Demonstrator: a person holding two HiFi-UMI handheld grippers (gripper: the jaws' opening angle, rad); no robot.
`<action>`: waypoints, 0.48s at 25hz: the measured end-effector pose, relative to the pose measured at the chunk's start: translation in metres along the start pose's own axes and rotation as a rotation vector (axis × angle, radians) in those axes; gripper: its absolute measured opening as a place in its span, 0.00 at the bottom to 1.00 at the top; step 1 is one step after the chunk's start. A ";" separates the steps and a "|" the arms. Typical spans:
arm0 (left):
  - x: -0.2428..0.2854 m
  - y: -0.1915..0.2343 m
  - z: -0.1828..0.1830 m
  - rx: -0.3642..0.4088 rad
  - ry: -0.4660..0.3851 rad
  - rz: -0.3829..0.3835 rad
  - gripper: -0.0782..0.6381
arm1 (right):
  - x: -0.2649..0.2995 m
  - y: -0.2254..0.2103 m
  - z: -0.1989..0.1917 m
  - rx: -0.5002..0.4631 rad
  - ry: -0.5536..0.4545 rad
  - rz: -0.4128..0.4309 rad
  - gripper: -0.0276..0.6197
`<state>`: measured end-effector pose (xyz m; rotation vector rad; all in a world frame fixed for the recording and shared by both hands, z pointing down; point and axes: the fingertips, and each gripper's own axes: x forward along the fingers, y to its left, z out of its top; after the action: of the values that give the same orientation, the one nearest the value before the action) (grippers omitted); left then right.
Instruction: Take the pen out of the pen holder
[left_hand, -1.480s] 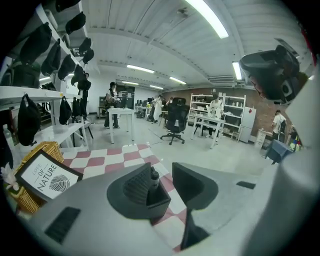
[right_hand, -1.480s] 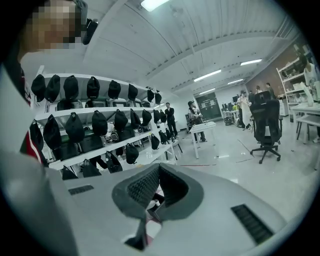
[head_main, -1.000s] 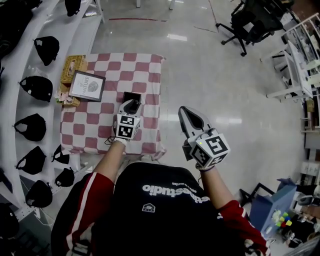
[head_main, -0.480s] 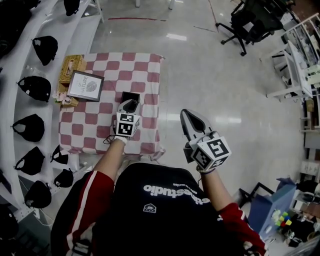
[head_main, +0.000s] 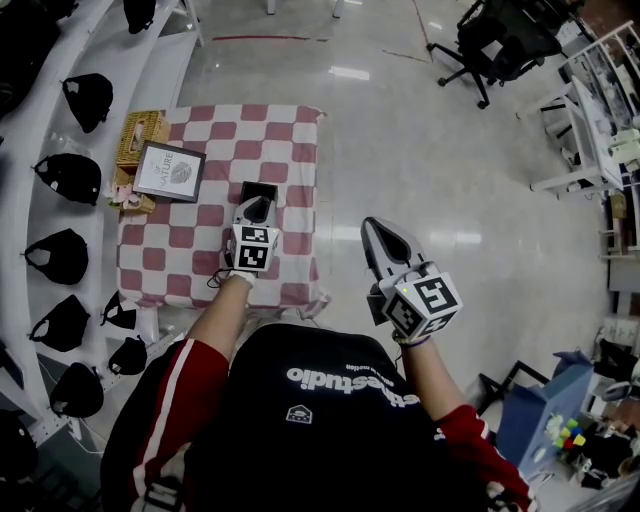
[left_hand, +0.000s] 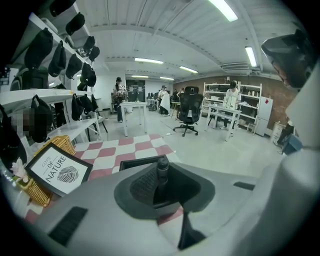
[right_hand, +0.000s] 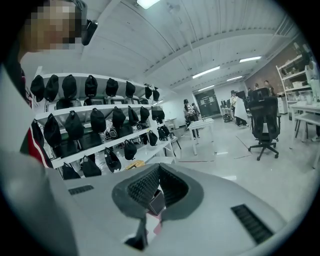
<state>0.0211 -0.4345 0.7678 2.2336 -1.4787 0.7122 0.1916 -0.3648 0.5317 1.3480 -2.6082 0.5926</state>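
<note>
We see our left gripper (head_main: 257, 209) over the checkered table (head_main: 190, 240), its jaws closing with the pen (left_hand: 162, 167) upright between them, standing in the black pen holder (head_main: 262, 189) at 12 o'clock. Our right gripper (head_main: 375, 230) hangs at 4 o'clock off the table, fingers together, empty.

Glossy grey floor (head_main: 420, 160), white shelves (head_main: 18, 225) of black bags (head_main: 72, 177), office chair (head_main: 490, 45).
</note>
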 end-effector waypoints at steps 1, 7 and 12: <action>-0.001 0.000 0.001 0.007 -0.003 0.003 0.21 | 0.000 0.002 0.000 0.001 0.001 0.001 0.05; -0.008 0.005 0.003 -0.002 -0.024 0.012 0.21 | 0.000 0.014 -0.002 -0.009 0.004 0.004 0.05; -0.018 0.008 0.009 0.004 -0.042 0.000 0.21 | -0.002 0.030 0.000 -0.028 -0.005 0.005 0.05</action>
<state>0.0097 -0.4288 0.7501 2.2648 -1.4982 0.6729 0.1684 -0.3477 0.5223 1.3365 -2.6146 0.5518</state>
